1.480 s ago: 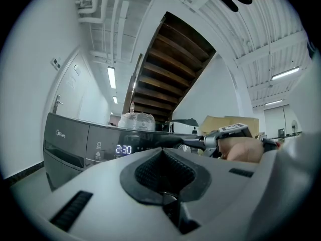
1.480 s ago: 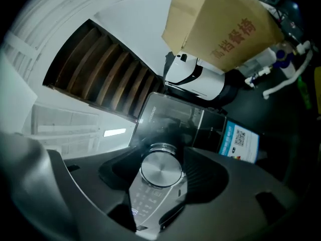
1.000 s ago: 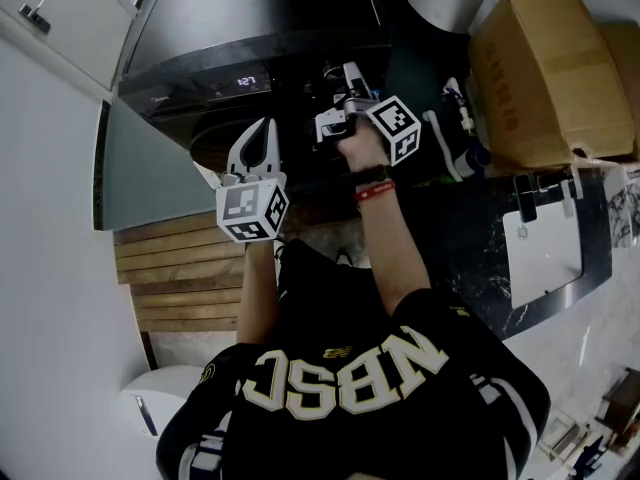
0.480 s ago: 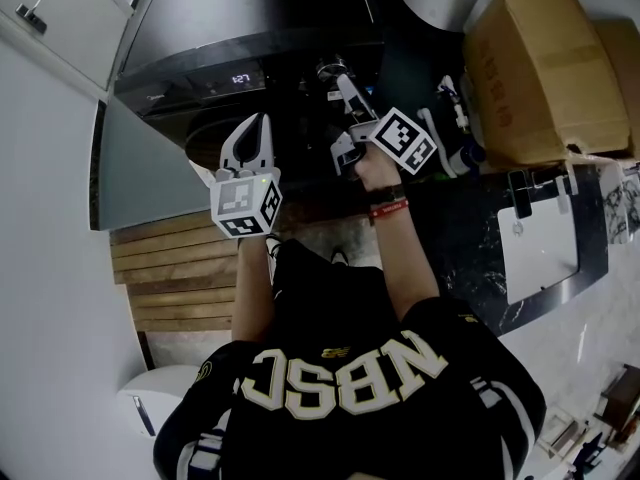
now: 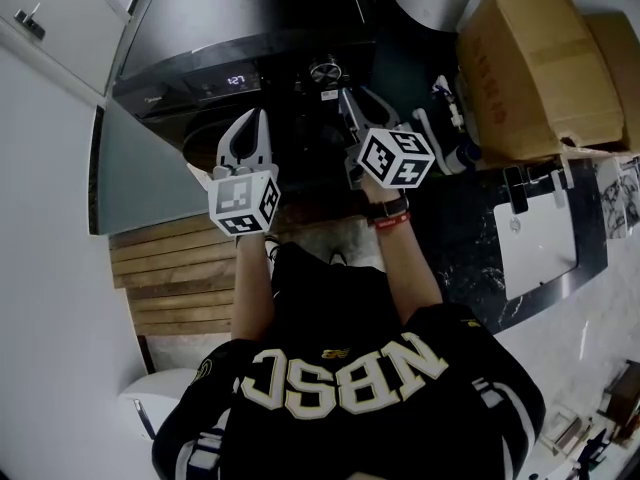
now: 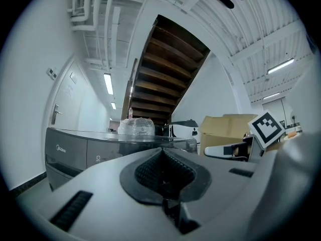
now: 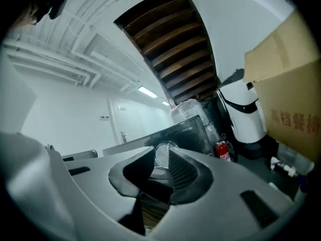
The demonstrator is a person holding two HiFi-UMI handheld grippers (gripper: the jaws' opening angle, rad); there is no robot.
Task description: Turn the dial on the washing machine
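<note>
The right gripper [image 5: 360,103], its jaws just closing with nothing between, hangs short of the dial [image 5: 323,71], so a regrip probably needs them reopened, while the left gripper [image 5: 255,120] is clenched empty.

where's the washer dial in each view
head view: dial top centre, on the panel of the washing machine, right of the lit display
left gripper view: not in it
right gripper view: dial just below centre
shared landmark: the cardboard box, at the right in all three
</note>
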